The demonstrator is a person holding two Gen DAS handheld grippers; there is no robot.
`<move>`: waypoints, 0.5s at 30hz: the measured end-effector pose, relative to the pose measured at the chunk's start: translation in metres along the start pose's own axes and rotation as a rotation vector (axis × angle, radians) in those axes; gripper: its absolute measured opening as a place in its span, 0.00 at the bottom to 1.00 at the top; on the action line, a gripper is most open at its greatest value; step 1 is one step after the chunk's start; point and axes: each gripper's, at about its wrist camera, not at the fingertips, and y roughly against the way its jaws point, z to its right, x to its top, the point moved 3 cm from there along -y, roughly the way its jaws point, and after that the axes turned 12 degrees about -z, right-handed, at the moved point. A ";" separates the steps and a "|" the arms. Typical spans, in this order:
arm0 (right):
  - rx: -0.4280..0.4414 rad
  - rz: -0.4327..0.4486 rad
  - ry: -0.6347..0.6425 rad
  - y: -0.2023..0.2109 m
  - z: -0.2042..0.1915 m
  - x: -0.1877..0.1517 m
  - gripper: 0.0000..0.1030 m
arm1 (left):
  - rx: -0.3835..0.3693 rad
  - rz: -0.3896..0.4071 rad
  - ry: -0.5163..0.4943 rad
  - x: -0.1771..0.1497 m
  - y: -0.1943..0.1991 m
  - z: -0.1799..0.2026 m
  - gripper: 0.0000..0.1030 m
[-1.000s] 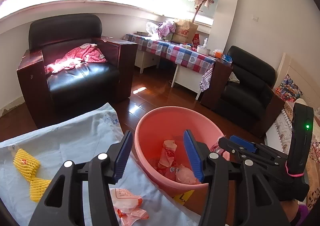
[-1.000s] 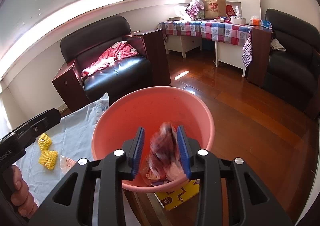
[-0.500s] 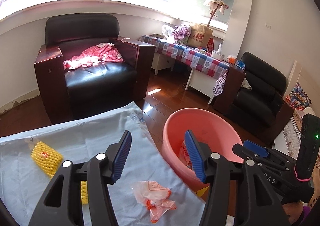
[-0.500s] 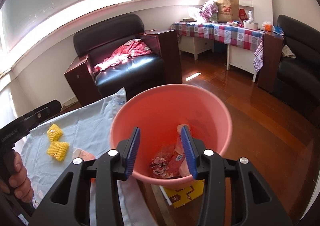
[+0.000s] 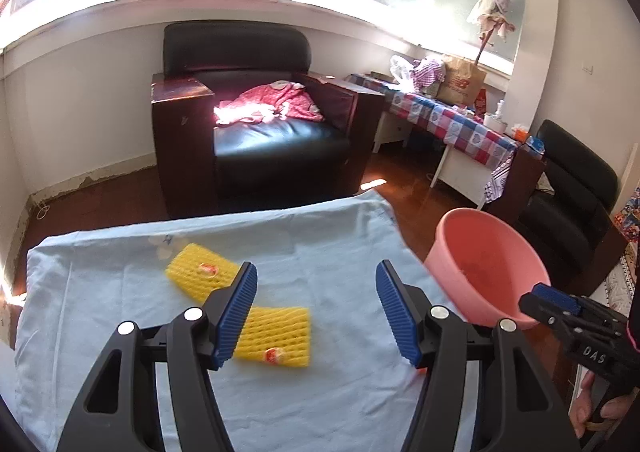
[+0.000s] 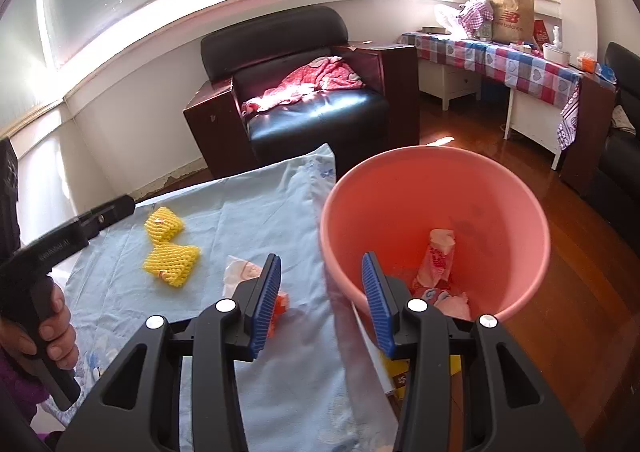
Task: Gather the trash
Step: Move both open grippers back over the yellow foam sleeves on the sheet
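A pink basin [image 6: 436, 212] stands off the right edge of a table with a light blue cloth [image 5: 320, 252]; crumpled wrappers [image 6: 438, 260] lie inside it. Two yellow foam nets lie on the cloth, one [image 5: 200, 270] farther and one [image 5: 276, 336] nearer. A crumpled white and orange wrapper [image 6: 244, 272] lies on the cloth by the right gripper's left finger. My left gripper [image 5: 316, 308] is open and empty above the nearer net. My right gripper [image 6: 320, 300] is open and empty over the table edge beside the basin; it also shows in the left wrist view [image 5: 560, 304].
A black armchair [image 5: 256, 124] with a red garment stands behind the table. A side table with a checked cloth [image 5: 444, 120] carries bags and boxes at the right. A second black armchair [image 5: 572, 188] stands beyond the basin. A yellow box [image 6: 400, 376] lies under the basin.
My right gripper opened and dropped its wrapper into the basin, then swung left toward the table. My left gripper swung left from the basin to over the yellow nets.
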 end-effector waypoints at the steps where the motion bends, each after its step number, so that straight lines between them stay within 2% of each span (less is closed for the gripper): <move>1: 0.007 -0.007 0.003 -0.002 -0.003 -0.001 0.42 | 0.016 -0.015 0.014 -0.005 -0.003 -0.010 0.59; 6: 0.043 -0.047 0.024 -0.012 -0.019 -0.004 0.42 | 0.072 -0.100 0.068 -0.024 -0.027 -0.046 0.59; 11: 0.064 -0.073 0.066 -0.018 -0.038 -0.008 0.42 | 0.047 -0.180 0.103 -0.037 -0.049 -0.059 0.59; 15: 0.075 -0.087 0.097 -0.021 -0.051 -0.011 0.42 | 0.047 -0.204 0.089 -0.041 -0.062 -0.057 0.59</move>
